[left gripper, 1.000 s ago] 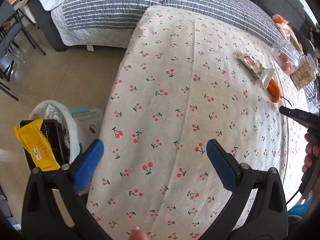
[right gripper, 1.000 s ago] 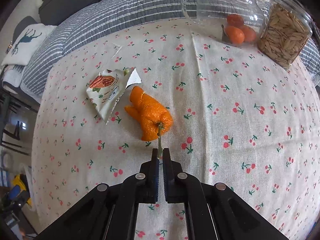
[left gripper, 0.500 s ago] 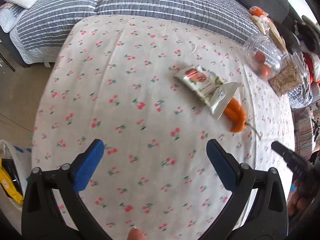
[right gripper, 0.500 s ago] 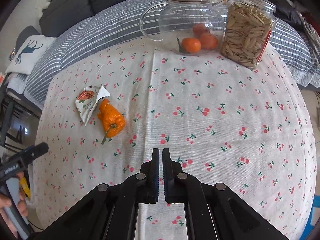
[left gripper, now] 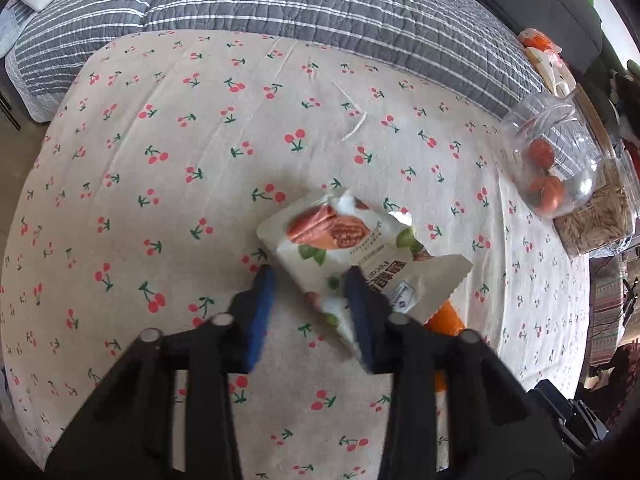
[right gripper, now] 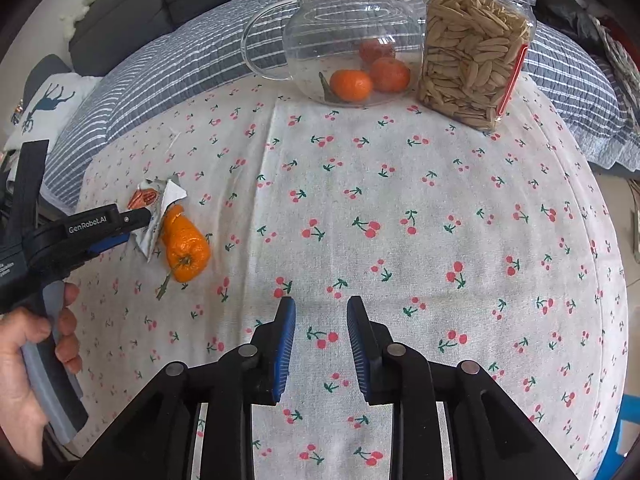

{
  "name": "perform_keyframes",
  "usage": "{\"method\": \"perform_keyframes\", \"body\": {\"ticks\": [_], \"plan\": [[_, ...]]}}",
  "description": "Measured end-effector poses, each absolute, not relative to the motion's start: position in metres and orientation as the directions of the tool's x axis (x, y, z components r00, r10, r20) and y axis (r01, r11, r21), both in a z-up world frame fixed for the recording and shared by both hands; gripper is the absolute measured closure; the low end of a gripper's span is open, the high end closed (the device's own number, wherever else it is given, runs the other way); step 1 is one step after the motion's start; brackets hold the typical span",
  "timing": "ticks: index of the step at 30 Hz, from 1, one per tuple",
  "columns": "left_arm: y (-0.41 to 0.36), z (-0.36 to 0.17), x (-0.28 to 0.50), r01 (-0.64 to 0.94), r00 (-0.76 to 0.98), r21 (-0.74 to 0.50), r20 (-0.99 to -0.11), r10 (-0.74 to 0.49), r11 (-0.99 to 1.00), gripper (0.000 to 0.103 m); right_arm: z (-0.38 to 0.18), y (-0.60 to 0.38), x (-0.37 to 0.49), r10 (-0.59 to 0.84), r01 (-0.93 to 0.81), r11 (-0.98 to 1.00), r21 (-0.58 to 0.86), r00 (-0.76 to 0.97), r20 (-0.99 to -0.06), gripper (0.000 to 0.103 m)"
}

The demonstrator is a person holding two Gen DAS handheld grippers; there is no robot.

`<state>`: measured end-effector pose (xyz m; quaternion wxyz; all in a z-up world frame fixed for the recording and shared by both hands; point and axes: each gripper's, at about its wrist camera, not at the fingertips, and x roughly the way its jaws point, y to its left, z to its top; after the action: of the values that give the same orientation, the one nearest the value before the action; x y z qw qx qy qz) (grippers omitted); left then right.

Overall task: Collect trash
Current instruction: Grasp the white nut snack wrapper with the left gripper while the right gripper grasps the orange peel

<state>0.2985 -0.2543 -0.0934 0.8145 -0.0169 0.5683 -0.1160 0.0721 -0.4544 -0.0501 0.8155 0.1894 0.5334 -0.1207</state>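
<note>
The snack wrapper (left gripper: 352, 256) lies torn and crumpled on the cherry-print bench (left gripper: 168, 168), overlapping the orange peel (right gripper: 185, 245) just beside it. I hold my left gripper (left gripper: 310, 280) with its jaws apart around the wrapper's near end, 1 pad on each side, not yet clamped; I judge that straddle suits a pinch on the thin foil without catching the peel. My right gripper (right gripper: 321, 312) hangs with jaws apart and holds nothing over bare cloth, well apart from both scraps. The glass pot (right gripper: 348, 40) and seed jar (right gripper: 474, 46) stand near the far edge, so the middle offers free room to lift.
</note>
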Motion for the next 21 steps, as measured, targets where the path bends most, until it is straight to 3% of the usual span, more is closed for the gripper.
{"method": "perform_keyframes", "body": {"ticks": [2,4,9,12,21], "plan": [[-0.256,-0.094,0.297,0.181,0.34,-0.127,-0.922,-0.183,0.975,0.096,-0.052,-0.452,0.077,0.01,0.396,0.9,0.184,0.401,-0.916,0.075],[-0.256,-0.093,0.294,0.205,0.342,-0.128,-0.92,-0.193,0.97,0.1,-0.053,-0.448,0.082,0.019,0.39,0.901,0.191,0.405,-0.914,0.073],[-0.242,-0.08,0.281,0.255,0.362,-0.122,-0.908,-0.212,0.959,0.101,-0.049,-0.431,0.096,0.037,0.357,0.911,0.208,0.431,-0.902,0.053],[-0.212,-0.07,0.273,0.256,0.381,-0.134,-0.896,-0.227,0.957,0.101,-0.048,-0.418,0.108,0.065,0.33,0.915,0.234,0.451,-0.89,0.048],[-0.112,-0.052,0.251,0.173,0.434,-0.187,-0.867,-0.246,0.967,0.101,-0.06,-0.384,0.143,0.078,0.274,0.932,0.236,0.485,-0.871,0.048]]}}
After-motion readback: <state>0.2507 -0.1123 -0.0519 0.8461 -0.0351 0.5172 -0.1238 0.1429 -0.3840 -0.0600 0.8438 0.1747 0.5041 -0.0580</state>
